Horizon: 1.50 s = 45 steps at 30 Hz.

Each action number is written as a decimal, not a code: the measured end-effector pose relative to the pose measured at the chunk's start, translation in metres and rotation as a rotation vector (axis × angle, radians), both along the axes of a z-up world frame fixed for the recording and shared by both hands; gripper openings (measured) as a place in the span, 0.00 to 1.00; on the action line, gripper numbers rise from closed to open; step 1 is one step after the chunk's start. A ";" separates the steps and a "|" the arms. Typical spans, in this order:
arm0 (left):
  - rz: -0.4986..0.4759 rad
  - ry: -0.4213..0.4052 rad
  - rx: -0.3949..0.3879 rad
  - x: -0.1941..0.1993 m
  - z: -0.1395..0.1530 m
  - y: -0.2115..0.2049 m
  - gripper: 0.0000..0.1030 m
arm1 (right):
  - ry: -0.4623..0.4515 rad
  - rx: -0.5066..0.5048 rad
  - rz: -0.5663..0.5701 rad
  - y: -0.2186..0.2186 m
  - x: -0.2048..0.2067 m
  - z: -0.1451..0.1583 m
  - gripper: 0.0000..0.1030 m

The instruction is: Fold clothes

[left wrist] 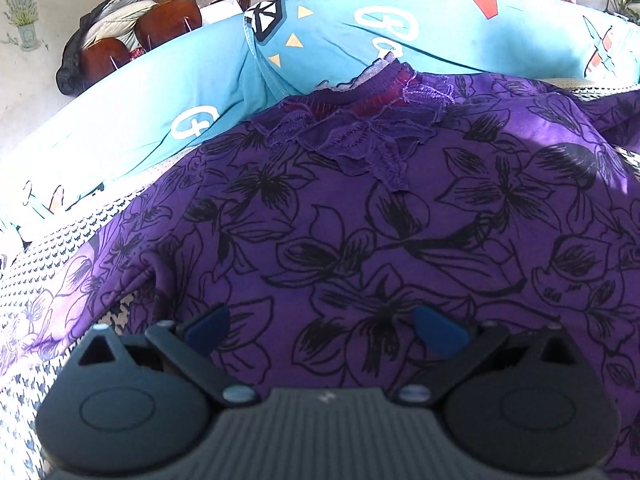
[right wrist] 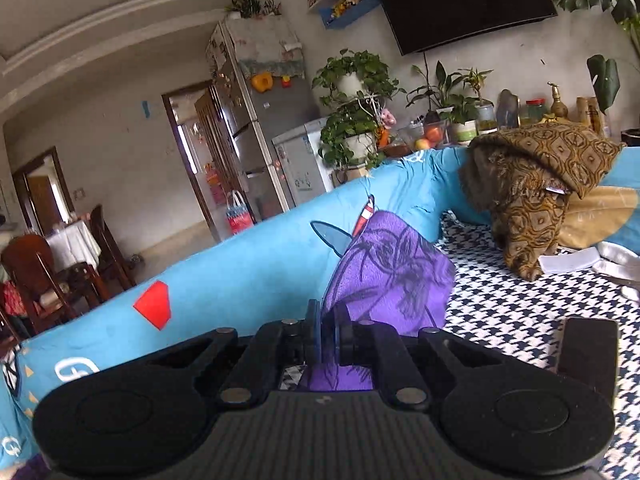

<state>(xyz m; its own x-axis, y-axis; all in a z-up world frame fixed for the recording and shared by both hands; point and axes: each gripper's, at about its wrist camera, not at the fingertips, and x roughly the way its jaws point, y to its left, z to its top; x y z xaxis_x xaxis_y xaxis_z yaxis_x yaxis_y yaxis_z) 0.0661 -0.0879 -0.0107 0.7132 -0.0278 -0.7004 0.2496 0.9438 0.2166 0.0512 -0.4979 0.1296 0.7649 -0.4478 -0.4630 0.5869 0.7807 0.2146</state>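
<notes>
1. Spread across the houndstooth sofa cover (left wrist: pixel 24 280): a purple floral top (left wrist: pixel 360 240), black flower outlines on violet, lace-trimmed neckline (left wrist: pixel 360 136) toward the sofa back.
2. Behind it, draped over the backrest: a turquoise patterned blanket (left wrist: pixel 160 92).
3. Left gripper (left wrist: pixel 322 330): jaws wide apart, blue fingertips (left wrist: pixel 208 326) low over the lower body of the top, nothing between them; contact with the cloth not clear.
4. Right gripper (right wrist: pixel 326 334): jaws narrowed together, pinching a fold of the purple floral top (right wrist: pixel 384 276), cloth rising ahead of the fingers in a lifted flap against the turquoise patterned blanket (right wrist: pixel 240 272).
5. Further along the seat in the right wrist view: a brown patterned cloth (right wrist: pixel 532 184) heaped on the houndstooth sofa cover (right wrist: pixel 520 312), well apart from the top.
6. Beyond the sofa: a fridge (right wrist: pixel 256 128), potted plants (right wrist: pixel 356 100) and a wall-mounted television (right wrist: pixel 464 0).
</notes>
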 end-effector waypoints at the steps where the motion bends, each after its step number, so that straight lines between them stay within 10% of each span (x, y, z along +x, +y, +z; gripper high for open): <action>1: -0.003 -0.003 0.000 -0.001 0.001 -0.001 1.00 | 0.009 -0.003 -0.006 0.000 -0.004 0.002 0.09; 13: -0.031 -0.020 0.013 -0.008 0.003 -0.015 1.00 | 0.090 0.164 0.023 -0.026 -0.057 -0.004 0.20; 23: -0.041 -0.008 0.018 -0.009 -0.001 -0.018 1.00 | 0.060 0.151 0.119 -0.037 -0.015 -0.016 0.54; 45: -0.036 0.016 -0.010 -0.004 -0.006 -0.020 1.00 | 0.192 0.470 -0.054 -0.077 0.050 -0.087 0.54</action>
